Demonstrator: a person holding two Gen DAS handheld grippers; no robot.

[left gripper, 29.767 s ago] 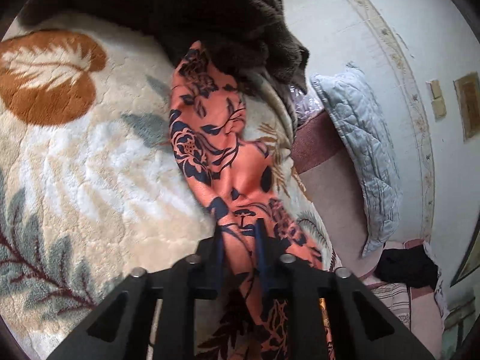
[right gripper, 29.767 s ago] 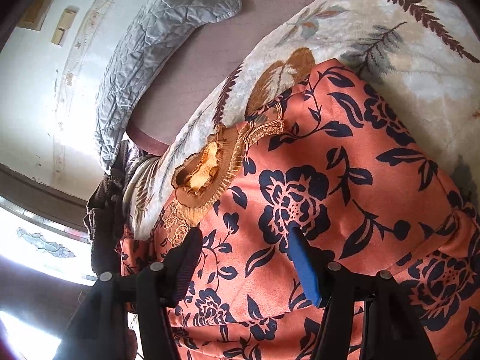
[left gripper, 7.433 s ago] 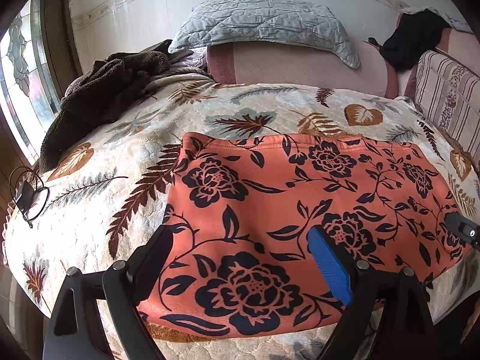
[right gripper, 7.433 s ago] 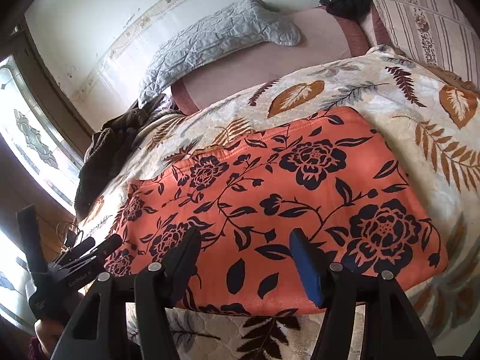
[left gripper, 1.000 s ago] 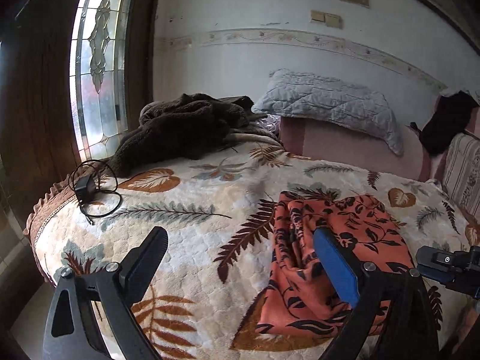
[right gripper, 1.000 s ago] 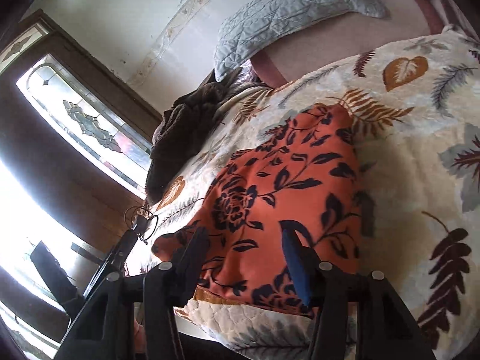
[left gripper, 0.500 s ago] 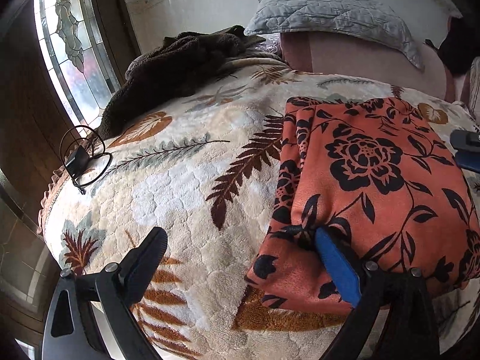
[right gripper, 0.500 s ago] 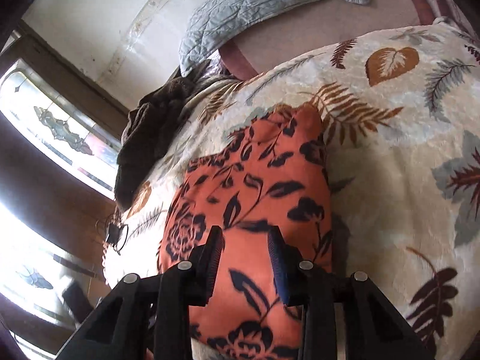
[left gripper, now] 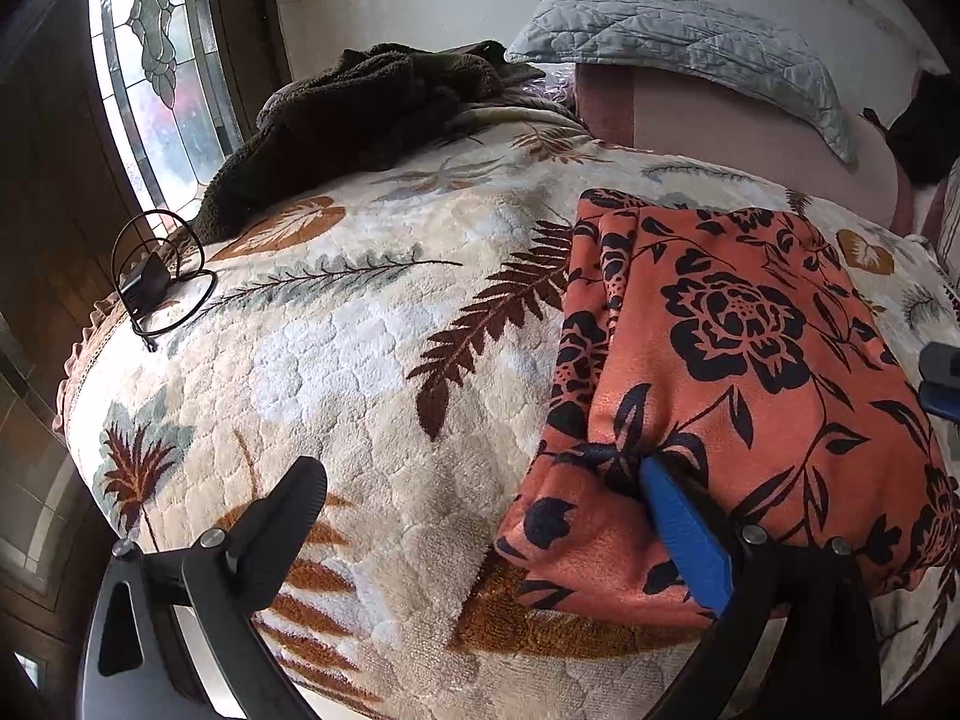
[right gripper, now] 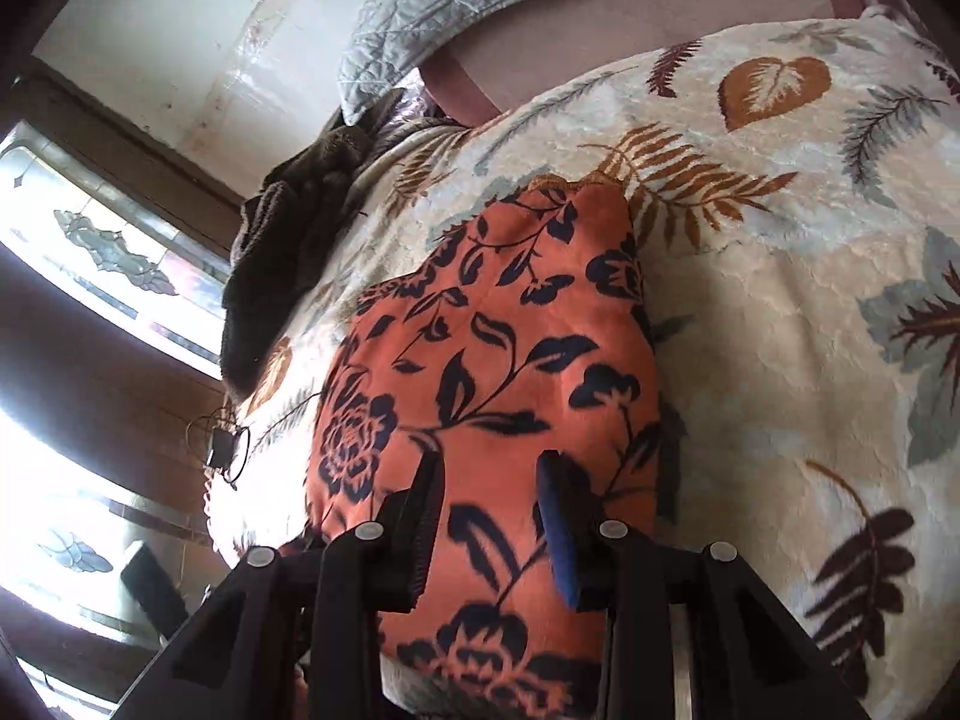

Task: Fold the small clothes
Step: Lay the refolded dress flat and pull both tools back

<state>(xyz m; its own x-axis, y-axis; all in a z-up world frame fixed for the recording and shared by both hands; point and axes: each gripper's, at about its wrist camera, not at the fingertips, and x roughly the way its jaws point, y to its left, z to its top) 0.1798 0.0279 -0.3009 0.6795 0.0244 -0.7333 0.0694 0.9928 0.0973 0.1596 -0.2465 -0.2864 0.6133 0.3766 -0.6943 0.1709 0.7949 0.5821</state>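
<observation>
Orange floral garment between right jaws

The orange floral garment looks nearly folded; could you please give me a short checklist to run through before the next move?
1. Orange floral garment lies folded on the leaf-print blanket: ok.
2. Left gripper open: ok.
3. Its blue finger clear of the cloth: not ok, it presses into it.
4. Right gripper free of fabric: cannot tell.
5. Charger cable away from the garment: ok.
</observation>
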